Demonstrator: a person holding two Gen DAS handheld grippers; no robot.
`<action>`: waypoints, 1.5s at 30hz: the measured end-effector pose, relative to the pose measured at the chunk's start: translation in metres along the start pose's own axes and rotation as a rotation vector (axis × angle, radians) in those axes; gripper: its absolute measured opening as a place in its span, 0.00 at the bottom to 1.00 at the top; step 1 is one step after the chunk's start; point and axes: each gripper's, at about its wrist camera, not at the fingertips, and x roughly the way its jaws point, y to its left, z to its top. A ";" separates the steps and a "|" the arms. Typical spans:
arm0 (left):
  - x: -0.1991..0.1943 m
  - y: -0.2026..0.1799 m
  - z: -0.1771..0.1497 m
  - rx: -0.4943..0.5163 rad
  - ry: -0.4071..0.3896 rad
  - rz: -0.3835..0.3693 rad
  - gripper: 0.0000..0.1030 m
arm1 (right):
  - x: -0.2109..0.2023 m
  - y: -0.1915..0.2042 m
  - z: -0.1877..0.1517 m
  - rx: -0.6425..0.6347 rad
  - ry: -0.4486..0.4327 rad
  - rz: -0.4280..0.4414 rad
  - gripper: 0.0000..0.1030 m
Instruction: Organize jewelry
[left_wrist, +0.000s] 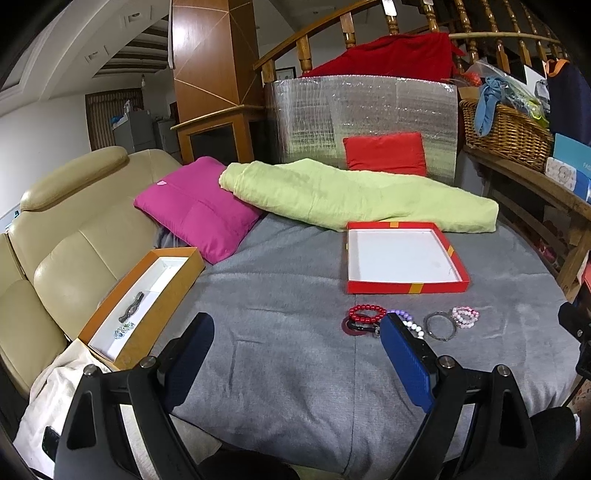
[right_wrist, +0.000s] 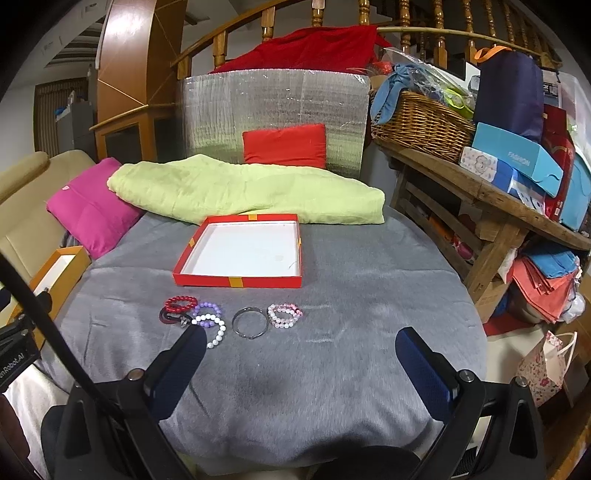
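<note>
Both claws hung released over the grey-covered worktop (right_wrist: 369, 295), the left claw (left_wrist: 297, 332) and right claw (right_wrist: 301, 347) each holding nothing. The bracelets lay in a row before the empty red tray (right_wrist: 207, 271): red beads (right_wrist: 180, 303), purple beads (right_wrist: 208, 314), white beads (right_wrist: 216, 330), a metal bangle (right_wrist: 250, 322) and pink beads (right_wrist: 284, 314) (some overlapping). An orange box (left_wrist: 147, 306) sat at the left edge.

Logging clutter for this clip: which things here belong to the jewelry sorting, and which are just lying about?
Belongs to the job:
red bead bracelet
purple bead bracelet
white bead bracelet
silver bangle
pink bead bracelet
red tray
orange box

Lying about:
magenta cushion
green blanket
red pillow
wicker basket
</note>
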 end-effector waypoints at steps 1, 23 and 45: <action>0.004 0.000 0.000 0.001 0.005 0.003 0.89 | 0.002 0.000 0.001 -0.001 0.006 0.001 1.00; 0.190 -0.018 -0.021 -0.011 0.347 -0.199 0.89 | 0.212 -0.088 -0.012 0.220 0.365 0.261 0.89; 0.286 -0.044 -0.010 -0.109 0.481 -0.480 0.12 | 0.282 -0.050 -0.016 0.285 0.509 0.411 0.08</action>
